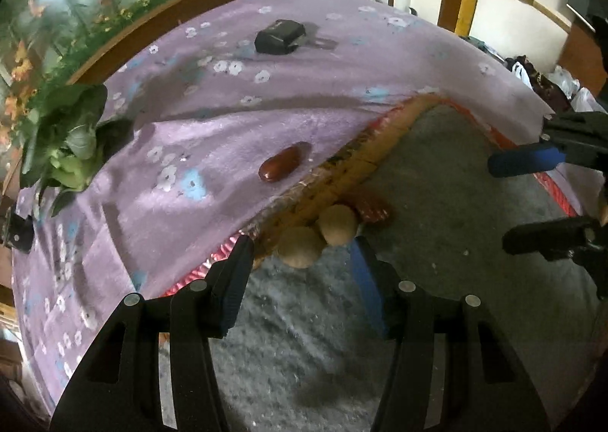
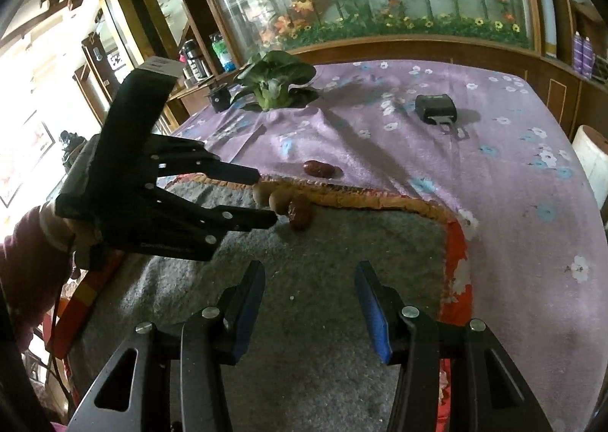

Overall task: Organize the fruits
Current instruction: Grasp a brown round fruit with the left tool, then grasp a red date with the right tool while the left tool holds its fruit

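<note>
Two round tan fruits (image 1: 298, 251) (image 1: 338, 228) lie together at the far edge of a grey mat (image 1: 437, 185), with a dark red date (image 1: 370, 208) touching them. A second red date (image 1: 279, 165) rests apart on the purple flowered cloth (image 1: 212, 120). My left gripper (image 1: 302, 253) is open, its tips on either side of the nearer tan fruit without pressing it. In the right wrist view the left gripper (image 2: 264, 198) reaches in from the left to the tan fruits (image 2: 279, 200) and the date (image 2: 300, 211). My right gripper (image 2: 309, 272) hangs open over the mat (image 2: 342, 242), holding nothing.
A leafy green vegetable (image 2: 273, 82) and a small black pot (image 2: 218, 97) stand at the cloth's far left. A black buckle-like object (image 2: 435, 107) lies at the far right. The mat's orange woven border (image 2: 380, 200) rises slightly. A wooden cabinet with flowered glass runs behind the table.
</note>
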{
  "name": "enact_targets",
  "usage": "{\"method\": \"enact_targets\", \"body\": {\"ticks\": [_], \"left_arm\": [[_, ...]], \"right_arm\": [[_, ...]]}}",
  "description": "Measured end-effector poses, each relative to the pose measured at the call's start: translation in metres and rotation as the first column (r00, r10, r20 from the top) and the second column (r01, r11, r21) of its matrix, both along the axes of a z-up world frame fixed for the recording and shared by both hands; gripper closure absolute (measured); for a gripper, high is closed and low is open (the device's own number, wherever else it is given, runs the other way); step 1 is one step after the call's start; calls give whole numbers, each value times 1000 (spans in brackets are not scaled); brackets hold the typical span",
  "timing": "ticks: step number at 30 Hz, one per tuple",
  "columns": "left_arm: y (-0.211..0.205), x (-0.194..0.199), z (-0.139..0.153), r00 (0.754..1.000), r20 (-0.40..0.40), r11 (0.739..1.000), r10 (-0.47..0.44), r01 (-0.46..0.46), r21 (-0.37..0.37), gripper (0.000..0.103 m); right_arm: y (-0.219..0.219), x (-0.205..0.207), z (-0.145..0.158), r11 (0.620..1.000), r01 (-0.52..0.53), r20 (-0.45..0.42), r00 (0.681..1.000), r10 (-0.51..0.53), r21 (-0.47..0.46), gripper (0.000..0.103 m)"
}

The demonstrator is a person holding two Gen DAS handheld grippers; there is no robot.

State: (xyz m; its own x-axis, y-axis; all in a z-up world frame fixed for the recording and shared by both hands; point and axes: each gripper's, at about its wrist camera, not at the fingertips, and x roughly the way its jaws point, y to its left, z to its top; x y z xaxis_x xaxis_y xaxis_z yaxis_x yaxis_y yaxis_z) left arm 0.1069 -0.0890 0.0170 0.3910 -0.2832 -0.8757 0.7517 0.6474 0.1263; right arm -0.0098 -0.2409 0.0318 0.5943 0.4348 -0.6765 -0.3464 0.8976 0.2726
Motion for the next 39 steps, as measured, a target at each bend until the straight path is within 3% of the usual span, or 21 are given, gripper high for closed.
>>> {"method": "enact_targets", "body": {"ticks": [2,4,6,7,12,19,24,28,32,36,39], "left_arm": [[-1,3,-1,1000,-5,1000,-9,9,-9,52],[-2,3,-1,1000,-5,1000,-21,21,-11,65],[0,4,-1,1000,-8,1000,-19,19,-16,72],[2,3,0,1000,-7,1000,-14,14,-17,81],[12,1,4,998,-25,998,52,-53,-44,81],[37,-23,26,983,-45,980,178,-181,-79,81],[65,-49,44,952,-58,944,300,-305,-127,81],[77,-70,56,944,-23,933,330,-330,-146,81],[84,-83,60,931,-58,912,361,-365,-186,81],[89,-97,57,909,-60,892,412,-416,-180,81],[100,-105,56,882,-83,861,463,-470,-191,81]], "right_arm": [[-1,0,0,1000,0,-1,1000,0,2,55],[-1,0,0,1000,4,2,1000,-4,3,55],[-1,0,0,1000,3,4,1000,-3,9,55],[-1,0,-1,1000,3,4,1000,-3,9,55],[4,-1,1,1000,-2,6,1000,2,-17,55],[38,21,11,992,-87,34,995,90,-89,55],[60,51,-3,974,-91,21,995,97,-205,72],[56,57,-4,976,-74,7,997,77,-205,73],[56,58,-6,975,-80,-7,997,80,-205,74],[69,67,-18,958,-84,-19,996,82,-276,88],[65,60,-15,963,-74,-15,997,73,-258,88]]}}
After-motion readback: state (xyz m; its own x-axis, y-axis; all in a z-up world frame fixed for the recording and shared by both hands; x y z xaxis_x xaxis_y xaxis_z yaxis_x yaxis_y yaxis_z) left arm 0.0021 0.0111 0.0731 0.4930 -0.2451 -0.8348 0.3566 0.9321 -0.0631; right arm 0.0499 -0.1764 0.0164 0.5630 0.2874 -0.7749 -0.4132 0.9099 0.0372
